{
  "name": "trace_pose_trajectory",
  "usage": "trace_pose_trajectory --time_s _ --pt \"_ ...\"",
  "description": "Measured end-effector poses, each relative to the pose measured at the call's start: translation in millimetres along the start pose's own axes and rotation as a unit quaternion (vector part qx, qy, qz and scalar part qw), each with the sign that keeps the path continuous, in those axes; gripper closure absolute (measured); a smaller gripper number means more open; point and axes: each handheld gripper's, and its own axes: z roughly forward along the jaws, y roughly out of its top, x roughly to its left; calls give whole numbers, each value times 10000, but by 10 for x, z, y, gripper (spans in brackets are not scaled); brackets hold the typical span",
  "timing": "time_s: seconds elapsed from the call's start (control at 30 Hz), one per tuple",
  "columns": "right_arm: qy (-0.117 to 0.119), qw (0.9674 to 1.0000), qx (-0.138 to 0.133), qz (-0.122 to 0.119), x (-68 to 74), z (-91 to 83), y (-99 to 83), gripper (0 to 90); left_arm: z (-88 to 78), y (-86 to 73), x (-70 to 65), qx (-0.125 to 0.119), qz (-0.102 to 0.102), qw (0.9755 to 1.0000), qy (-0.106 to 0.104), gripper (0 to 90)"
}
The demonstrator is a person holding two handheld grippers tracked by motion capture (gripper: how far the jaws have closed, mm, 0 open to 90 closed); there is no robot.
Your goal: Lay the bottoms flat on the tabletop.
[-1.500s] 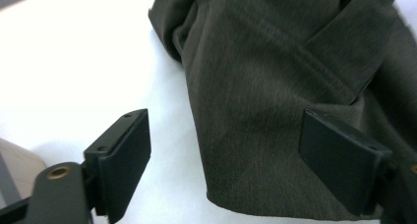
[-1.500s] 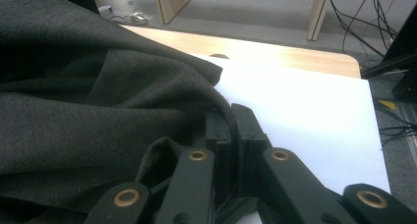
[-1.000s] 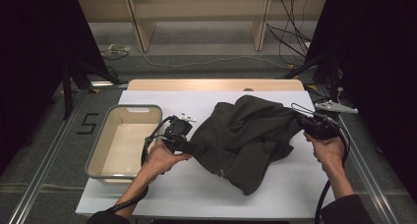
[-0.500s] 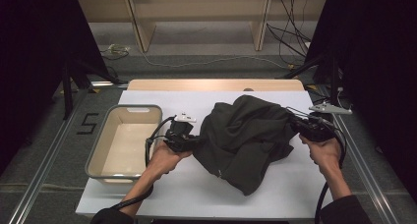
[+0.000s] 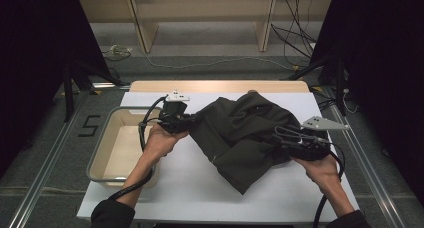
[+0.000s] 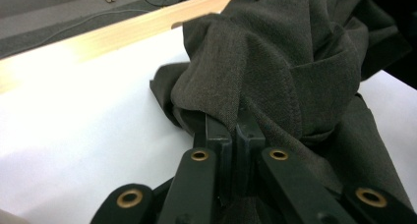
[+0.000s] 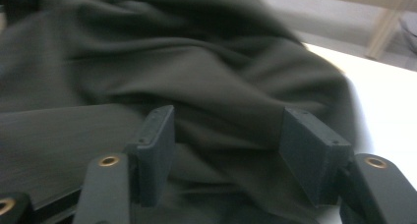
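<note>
A dark grey-green garment (image 5: 245, 138) lies crumpled across the middle of the white table (image 5: 200, 188). My left gripper (image 5: 187, 120) is shut on the garment's left edge, and a bunched fold (image 6: 275, 76) rises out of the closed jaws (image 6: 236, 135). At the garment's right side my right gripper (image 5: 280, 137) stands open, its jaws having just been opening. The cloth (image 7: 206, 86) lies slack between and beyond its fingers (image 7: 157, 150), which do not press on it.
A beige plastic tub (image 5: 107, 153) stands at the table's left edge, beside my left forearm. A wooden strip (image 5: 220, 86) runs along the far edge. Beyond it are shelf legs and floor cables (image 5: 295, 43). Metal rails flank the table.
My right hand has moved left and nearer along the cloth, and its jaws have come apart. My left hand has risen a little with the cloth's edge.
</note>
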Motion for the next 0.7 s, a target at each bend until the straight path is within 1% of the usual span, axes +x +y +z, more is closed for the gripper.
trace_pose_trajectory --time_s 0.03,0.1,0.2,0.23,0.3,0.37,0.47,0.53,0.6,0.7 --pt "157 9998 -2 -77 73 -1 12 383 1 18 10 -24 -39 10000 -2 872" --pt "316 9993 13 -188 161 14 17 371 7 36 30 -48 -87 10000 -8 872" --pt "722 9972 28 -171 268 87 -14 352 15 30 64 -42 -161 9999 -25 872" --pt "801 9966 62 -164 294 118 -32 346 18 26 68 -38 -174 9998 -22 872" --pt "846 9960 150 -256 365 171 -66 335 27 16 74 -24 -205 9998 -26 871" --pt "941 9947 242 -351 459 228 -91 322 36 9 68 -2 -190 9998 -10 870" --pt "1091 9928 263 -429 580 308 -111 305 50 4 59 -7 -215 9998 7 869" --pt "1242 9904 323 -511 675 364 -127 301 48 2 59 1 -219 9998 13 869" --pt "1437 9871 423 -571 777 403 -158 301 45 3 61 0 -231 9997 -1 869" --pt "1572 9837 532 -692 907 452 -198 295 53 3 55 -48 -245 9997 9 868"
